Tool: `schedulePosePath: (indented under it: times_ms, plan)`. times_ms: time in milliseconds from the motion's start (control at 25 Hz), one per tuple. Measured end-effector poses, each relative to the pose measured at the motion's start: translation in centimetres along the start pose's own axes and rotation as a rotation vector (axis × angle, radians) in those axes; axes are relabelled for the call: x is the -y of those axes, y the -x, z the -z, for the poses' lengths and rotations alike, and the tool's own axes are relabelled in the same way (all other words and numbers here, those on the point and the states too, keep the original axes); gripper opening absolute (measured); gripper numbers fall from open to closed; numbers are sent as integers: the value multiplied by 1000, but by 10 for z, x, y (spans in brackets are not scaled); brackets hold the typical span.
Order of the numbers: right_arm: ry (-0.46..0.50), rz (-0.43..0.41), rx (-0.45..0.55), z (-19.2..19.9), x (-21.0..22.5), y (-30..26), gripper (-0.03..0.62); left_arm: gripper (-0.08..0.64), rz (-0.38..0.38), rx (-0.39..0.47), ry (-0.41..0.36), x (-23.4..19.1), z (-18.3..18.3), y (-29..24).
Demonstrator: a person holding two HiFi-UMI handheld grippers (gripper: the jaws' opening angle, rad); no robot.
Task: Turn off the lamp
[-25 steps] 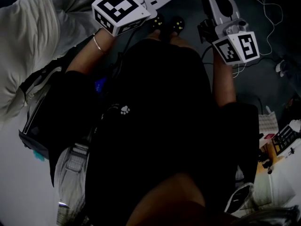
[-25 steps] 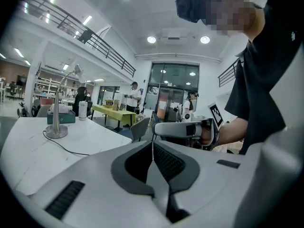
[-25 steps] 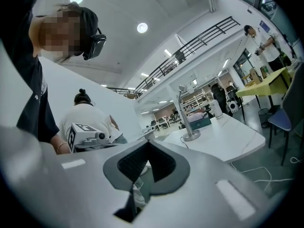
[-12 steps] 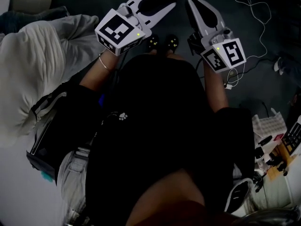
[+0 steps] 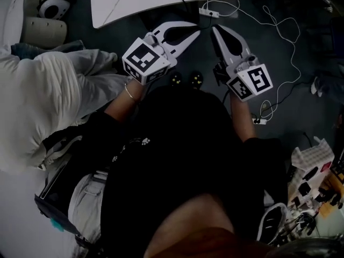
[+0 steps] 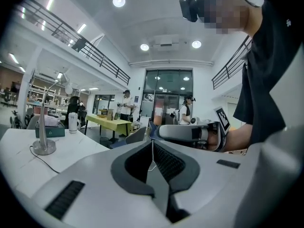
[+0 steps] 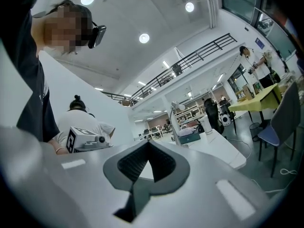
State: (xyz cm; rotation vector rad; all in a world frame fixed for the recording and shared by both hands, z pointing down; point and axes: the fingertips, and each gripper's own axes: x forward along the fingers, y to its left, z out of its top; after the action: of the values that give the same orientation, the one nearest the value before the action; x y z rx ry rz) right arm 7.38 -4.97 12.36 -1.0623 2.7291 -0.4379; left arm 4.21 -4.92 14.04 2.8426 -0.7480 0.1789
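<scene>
Though both tools hung short of the white table [image 5: 161, 1] in the head view, the left gripper [image 5: 196, 32] and right gripper [image 5: 215, 30] pointed toward it over a power strip [image 5: 209, 12] and loose floor wiring, which a careless step forward could snag. From the left gripper view, the lamp [image 6: 43, 127] stood on the table, well off to the left; a hard prod at its slim stem would likely tip it. That gripper's jaws met, empty. From the right gripper view, the lamp [image 7: 172, 120] stood well beyond jaws likewise pressed together on nothing.
</scene>
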Motion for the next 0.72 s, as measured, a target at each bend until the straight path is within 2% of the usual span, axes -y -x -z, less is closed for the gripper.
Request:
schedulePosePath:
  times_ms: [520, 720]
  plan:
    - [21, -16, -4, -8, 16, -9, 0, 15, 17, 45, 28, -17, -11, -16]
    - [52, -6, -6, -9, 26, -14, 0, 15, 49, 63, 42, -21, -18, -25]
